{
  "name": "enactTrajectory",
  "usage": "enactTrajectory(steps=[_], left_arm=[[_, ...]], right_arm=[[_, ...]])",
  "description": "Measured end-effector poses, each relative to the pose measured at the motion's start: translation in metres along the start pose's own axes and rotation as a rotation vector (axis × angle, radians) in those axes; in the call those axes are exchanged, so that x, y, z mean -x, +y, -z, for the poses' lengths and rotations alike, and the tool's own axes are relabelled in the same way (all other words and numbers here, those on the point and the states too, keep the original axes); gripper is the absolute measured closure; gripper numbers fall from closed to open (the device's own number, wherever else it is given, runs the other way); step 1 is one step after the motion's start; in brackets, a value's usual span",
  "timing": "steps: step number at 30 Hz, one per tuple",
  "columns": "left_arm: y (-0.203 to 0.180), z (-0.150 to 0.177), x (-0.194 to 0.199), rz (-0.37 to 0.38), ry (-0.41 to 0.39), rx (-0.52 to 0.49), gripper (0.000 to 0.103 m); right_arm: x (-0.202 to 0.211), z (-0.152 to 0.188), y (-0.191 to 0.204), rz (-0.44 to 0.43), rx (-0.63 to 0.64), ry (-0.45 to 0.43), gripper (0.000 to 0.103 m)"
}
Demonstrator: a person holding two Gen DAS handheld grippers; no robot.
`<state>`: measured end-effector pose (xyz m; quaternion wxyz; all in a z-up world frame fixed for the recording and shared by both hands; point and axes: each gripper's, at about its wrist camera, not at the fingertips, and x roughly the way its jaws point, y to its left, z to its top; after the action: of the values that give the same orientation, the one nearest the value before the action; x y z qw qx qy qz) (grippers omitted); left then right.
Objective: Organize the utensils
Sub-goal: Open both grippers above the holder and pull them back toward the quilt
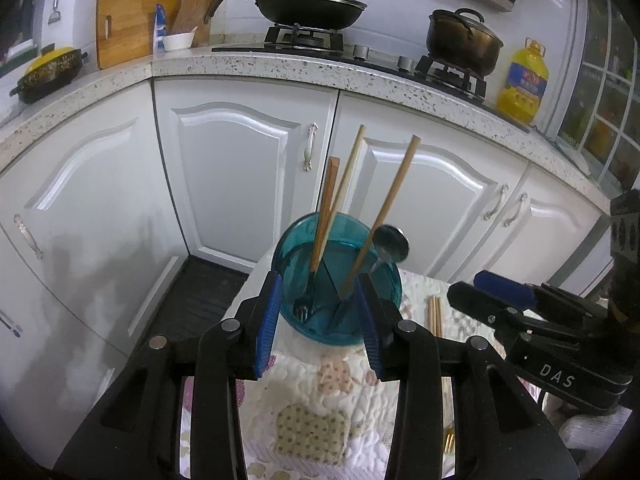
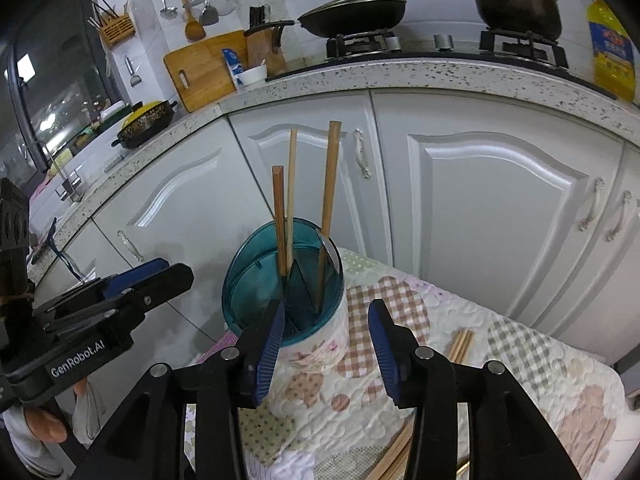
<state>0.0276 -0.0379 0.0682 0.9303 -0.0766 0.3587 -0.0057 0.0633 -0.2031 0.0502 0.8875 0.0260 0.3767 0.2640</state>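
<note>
A teal utensil holder (image 1: 340,276) (image 2: 280,280) with inner dividers stands on a quilted cloth at the table's far corner. It holds three wooden chopsticks (image 1: 390,216) (image 2: 330,176), a fork (image 1: 306,300) and a metal spoon (image 1: 390,244). My left gripper (image 1: 316,320) is open, its blue pads on either side of the holder, near its walls. My right gripper (image 2: 326,344) is open and empty, just right of the holder; it also shows in the left wrist view (image 1: 492,292). More loose chopsticks (image 1: 434,314) (image 2: 460,344) lie on the cloth to the right.
The patchwork tablecloth (image 2: 500,360) covers a small table in front of white kitchen cabinets (image 1: 240,160). Behind them the counter carries a wok (image 1: 310,4), a pot (image 1: 462,40), an oil bottle (image 1: 522,80) and a cutting board (image 1: 128,24). Dark floor lies left of the table.
</note>
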Motion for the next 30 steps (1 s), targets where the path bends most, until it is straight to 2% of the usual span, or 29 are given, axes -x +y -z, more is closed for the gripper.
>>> enactTrajectory(steps=[4, 11, 15, 30], left_arm=[[-0.006, 0.008, 0.005, 0.001, -0.002, -0.002, 0.067], [-0.017, 0.019, 0.012, -0.005, -0.010, -0.028, 0.066], [-0.024, 0.026, 0.016, -0.010, -0.012, -0.051, 0.066], [-0.039, 0.042, 0.021, -0.027, -0.019, -0.095, 0.066]], right_arm=[[0.008, 0.005, -0.003, 0.034, -0.030, 0.007, 0.061], [0.021, 0.010, -0.002, 0.041, -0.050, -0.009, 0.059], [0.026, 0.013, 0.000, 0.046, -0.042, -0.009, 0.053], [0.043, 0.029, -0.007, 0.076, -0.052, -0.008, 0.052]])
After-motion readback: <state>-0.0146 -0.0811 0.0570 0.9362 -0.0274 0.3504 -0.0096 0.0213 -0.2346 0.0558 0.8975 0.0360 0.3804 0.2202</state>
